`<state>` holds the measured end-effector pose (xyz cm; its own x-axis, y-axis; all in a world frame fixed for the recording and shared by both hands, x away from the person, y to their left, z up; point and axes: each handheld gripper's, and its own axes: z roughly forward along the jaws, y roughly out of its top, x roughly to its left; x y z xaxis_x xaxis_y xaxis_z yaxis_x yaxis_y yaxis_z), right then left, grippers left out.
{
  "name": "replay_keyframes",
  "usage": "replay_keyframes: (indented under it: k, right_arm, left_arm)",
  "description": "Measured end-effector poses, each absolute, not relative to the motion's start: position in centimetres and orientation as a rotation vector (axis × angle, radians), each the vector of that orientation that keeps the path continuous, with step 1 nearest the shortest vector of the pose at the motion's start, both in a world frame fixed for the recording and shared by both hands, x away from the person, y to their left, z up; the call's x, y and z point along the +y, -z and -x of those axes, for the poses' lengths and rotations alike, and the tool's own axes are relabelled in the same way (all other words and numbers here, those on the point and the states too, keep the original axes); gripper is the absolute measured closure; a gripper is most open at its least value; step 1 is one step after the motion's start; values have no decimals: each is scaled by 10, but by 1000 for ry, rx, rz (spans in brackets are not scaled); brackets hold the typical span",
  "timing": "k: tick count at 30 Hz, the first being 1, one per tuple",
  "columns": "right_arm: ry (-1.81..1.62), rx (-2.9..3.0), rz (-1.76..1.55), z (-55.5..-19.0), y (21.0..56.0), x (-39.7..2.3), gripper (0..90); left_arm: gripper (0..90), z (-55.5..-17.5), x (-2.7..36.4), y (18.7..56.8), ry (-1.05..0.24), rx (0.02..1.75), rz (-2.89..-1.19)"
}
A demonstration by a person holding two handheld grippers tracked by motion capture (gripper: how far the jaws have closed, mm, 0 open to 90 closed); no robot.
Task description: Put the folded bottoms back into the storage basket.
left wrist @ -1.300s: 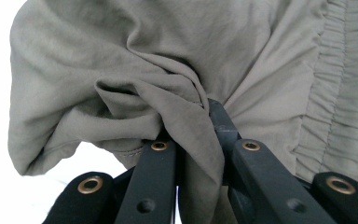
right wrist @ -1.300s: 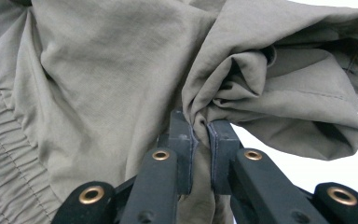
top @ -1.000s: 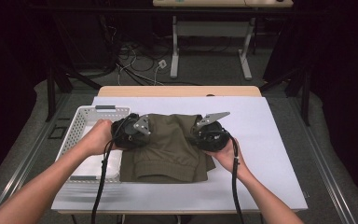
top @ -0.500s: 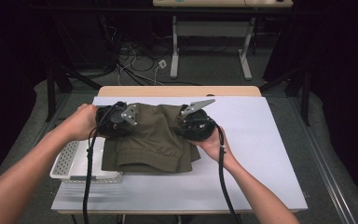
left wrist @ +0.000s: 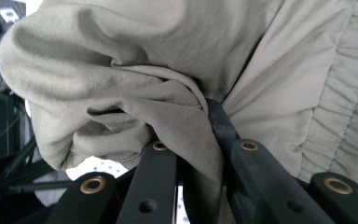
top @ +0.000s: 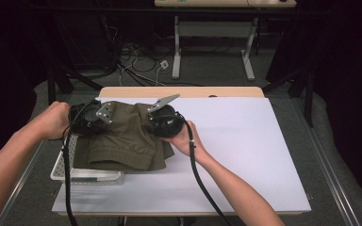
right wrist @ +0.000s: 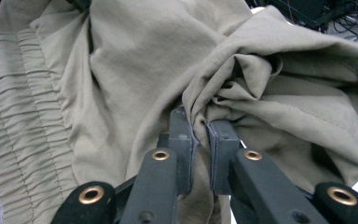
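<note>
Over the basket [top: 65, 172]: shorts [top: 122, 141], carried left from mid-table since a second ago; left gripper [top: 87, 120] and right gripper [top: 162, 123] both clamped on cloth. Lowering in likely next.

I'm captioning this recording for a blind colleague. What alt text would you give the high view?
A person's two grippers, the left gripper and the right gripper, each pinch a folded olive-green garment and hold it over a white basket at the left edge of a white-covered table. Behind the table, cables lie on the dark floor.
</note>
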<state>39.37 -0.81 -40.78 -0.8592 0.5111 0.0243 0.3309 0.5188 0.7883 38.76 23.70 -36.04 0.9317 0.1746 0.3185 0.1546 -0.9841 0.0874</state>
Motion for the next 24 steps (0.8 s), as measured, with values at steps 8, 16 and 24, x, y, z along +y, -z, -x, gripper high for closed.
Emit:
replay_keyframes:
  k: [8,16,24]
  right_arm:
    - [-1262,2571,-675,-397,408,30,830]
    - [-1254,2592,-661,-399,420,72,830]
    - [-1213,2593,-628,-399,433,102,830]
  left_arm:
    - [841,-390,267,366,-550,342,-3050]
    - [841,-394,291,381,-586,414,-3083]
    - [841,-397,311,402,-613,504,-3092]
